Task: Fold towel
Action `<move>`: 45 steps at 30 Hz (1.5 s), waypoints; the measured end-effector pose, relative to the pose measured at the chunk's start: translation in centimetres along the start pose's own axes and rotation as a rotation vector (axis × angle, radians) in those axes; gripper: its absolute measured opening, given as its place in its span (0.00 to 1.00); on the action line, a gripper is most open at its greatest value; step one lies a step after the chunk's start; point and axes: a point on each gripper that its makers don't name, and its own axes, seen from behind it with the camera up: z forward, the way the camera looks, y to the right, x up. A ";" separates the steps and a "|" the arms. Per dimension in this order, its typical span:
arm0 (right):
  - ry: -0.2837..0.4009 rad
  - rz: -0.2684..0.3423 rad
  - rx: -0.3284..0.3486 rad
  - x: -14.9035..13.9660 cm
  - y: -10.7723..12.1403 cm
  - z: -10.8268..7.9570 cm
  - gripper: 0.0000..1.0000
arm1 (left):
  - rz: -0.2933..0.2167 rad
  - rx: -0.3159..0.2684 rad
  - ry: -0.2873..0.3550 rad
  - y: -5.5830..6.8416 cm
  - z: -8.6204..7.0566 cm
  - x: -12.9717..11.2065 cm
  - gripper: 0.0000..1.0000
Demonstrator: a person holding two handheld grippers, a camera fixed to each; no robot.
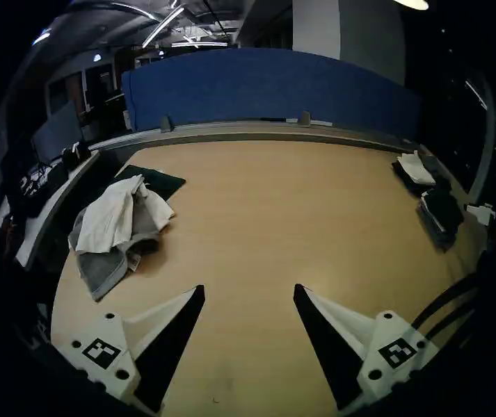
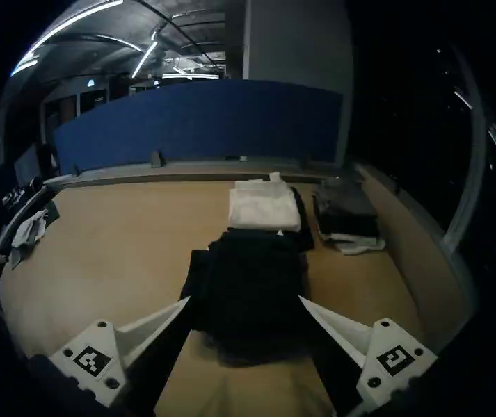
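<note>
Left gripper [image 1: 249, 292]: fingers apart, empty.
Right gripper [image 2: 244, 300]: fingers apart, either side of folded black towel [image 2: 254, 267].
Crumpled white towel [image 1: 115, 212]: on tan wooden table [image 1: 282, 208].

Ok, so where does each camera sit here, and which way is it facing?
Left gripper view: rides the left gripper, facing across the table toward the blue partition; its open fingers show, crumpled towels left.
Right gripper view: rides the right gripper, low over a dark folded towel, white folded towel beyond; its open fingers show.
Shared: table, blue partition, crumpled towels.
</note>
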 end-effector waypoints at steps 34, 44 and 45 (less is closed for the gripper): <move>0.489 0.070 0.024 10.3 -6.6 -6.1 1.00 | -0.075 0.055 0.569 -2.6 -6.0 13.2 0.95; 0.473 0.040 0.033 10.5 -8.3 -6.6 1.00 | -0.063 0.044 0.687 -2.6 -7.4 16.2 0.95; 0.471 0.038 0.035 10.6 -8.5 -6.6 1.00 | -0.061 0.041 0.689 -2.6 -7.3 16.2 0.95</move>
